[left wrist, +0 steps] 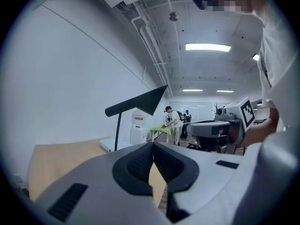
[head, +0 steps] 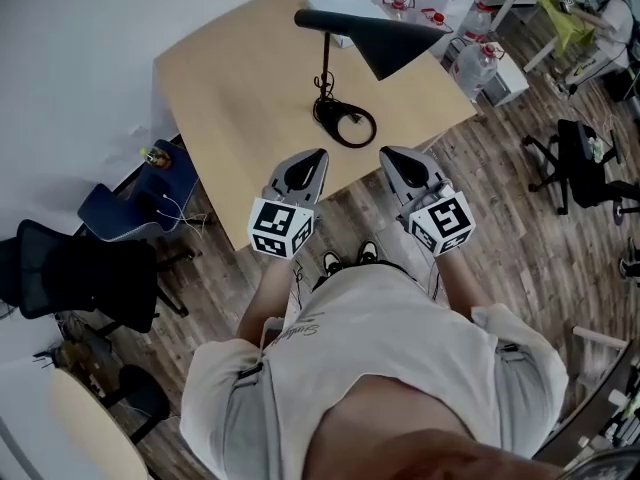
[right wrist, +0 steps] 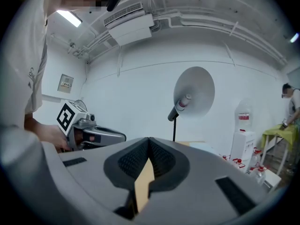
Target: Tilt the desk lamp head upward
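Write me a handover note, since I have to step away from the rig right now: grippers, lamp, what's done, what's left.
Left gripper: fingers shut, empty, held at the near edge of the table.
Right gripper: also shut and empty, beside the left one.
Desk lamp: stands on the table beyond both grippers; its lamp head opens toward the right gripper's side.
Done: nothing; neither gripper touches the lamp.
Left: reach in, take the lamp head, tilt it upward.

- I see bare table (head: 230,98) from its near edge up to the lamp base (head: 345,125).
- The lamp head (head: 385,40) overhangs the right side; bottles (head: 478,63) crowd beyond it.
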`<state>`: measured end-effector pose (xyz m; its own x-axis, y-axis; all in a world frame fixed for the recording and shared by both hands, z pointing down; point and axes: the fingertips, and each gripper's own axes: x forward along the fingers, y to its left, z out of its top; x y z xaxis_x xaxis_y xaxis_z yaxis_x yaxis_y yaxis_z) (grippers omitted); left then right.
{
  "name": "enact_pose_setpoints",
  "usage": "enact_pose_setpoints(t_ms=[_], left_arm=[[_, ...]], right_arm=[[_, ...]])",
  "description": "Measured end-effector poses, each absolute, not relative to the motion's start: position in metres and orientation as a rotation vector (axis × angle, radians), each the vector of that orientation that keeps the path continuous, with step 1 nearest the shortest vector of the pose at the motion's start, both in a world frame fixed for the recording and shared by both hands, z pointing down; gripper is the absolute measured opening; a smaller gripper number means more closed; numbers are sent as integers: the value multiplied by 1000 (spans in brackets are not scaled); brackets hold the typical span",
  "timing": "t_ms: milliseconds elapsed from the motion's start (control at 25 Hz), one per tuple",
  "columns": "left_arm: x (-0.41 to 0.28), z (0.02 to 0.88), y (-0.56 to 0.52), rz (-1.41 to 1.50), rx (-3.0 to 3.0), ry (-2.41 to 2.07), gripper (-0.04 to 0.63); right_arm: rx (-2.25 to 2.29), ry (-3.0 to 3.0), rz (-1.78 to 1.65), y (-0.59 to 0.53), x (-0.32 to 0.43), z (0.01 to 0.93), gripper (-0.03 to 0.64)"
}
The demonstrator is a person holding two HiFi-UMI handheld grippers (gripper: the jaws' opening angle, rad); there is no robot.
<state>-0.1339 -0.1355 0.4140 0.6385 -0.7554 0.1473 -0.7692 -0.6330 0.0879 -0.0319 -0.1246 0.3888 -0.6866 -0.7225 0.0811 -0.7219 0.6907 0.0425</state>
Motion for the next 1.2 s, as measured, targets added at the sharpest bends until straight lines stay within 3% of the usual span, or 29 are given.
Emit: enact_pose_setpoints(t_ms=[1200], left_arm=[[-123,392,-127,191,2727,-1388,15]], right_arm=[[1158,-2862,-4,-127,-18,383,-6]])
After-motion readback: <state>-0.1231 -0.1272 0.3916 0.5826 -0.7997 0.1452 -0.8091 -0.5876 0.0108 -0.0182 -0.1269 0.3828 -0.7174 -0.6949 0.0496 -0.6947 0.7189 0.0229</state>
